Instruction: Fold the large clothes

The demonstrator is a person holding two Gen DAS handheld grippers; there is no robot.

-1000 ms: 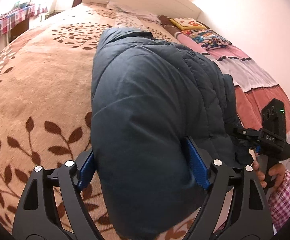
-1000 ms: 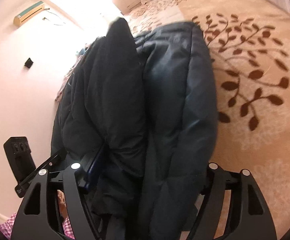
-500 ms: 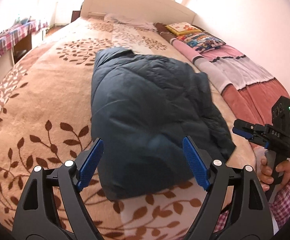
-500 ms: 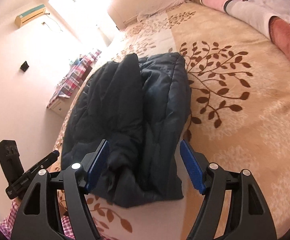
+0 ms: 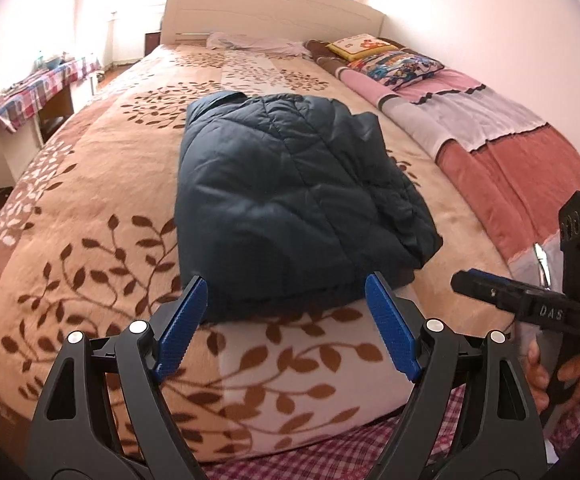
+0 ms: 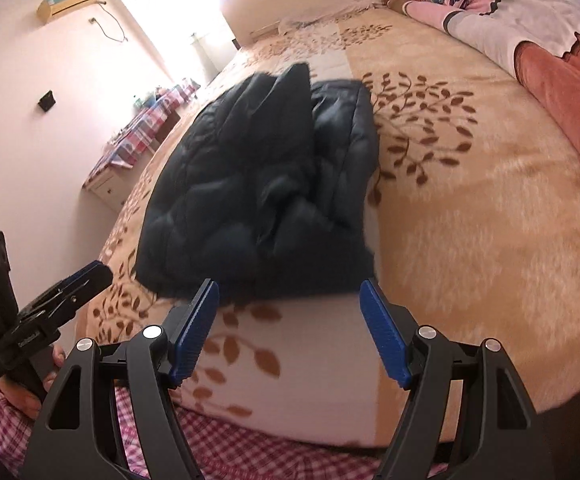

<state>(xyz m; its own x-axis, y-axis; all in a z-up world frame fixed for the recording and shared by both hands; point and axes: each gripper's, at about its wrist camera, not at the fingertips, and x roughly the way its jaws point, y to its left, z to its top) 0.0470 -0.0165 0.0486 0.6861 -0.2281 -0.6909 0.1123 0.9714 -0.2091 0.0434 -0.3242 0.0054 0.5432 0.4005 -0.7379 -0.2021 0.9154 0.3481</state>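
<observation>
1. Jacket [image 5: 290, 196]: folded, dark blue, lying mid-bed [image 5: 90, 200] on the leaf-print blanket.
2. Left gripper [image 5: 286, 320]: jaws wide, empty, just short of the jacket's near edge at 12 o'clock.
3. Right gripper [image 6: 290, 320]: jaws wide, empty, likewise clear.
4. Bare blanket flanks the jacket at 9 and 3 o'clock; bed edge at 6 o'clock.

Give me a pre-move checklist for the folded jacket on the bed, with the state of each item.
1. Jacket folded into a compact bundle: ok.
2. Jacket fully on the bed, not over the edge: ok.
3. Left gripper open, nothing between its fingers: ok.
4. Right gripper open and clear of the jacket: ok.
5. Folds neat: not ok, layers bulge unevenly in the right wrist view.
6. Sleeves tucked inside: cannot tell.
</observation>
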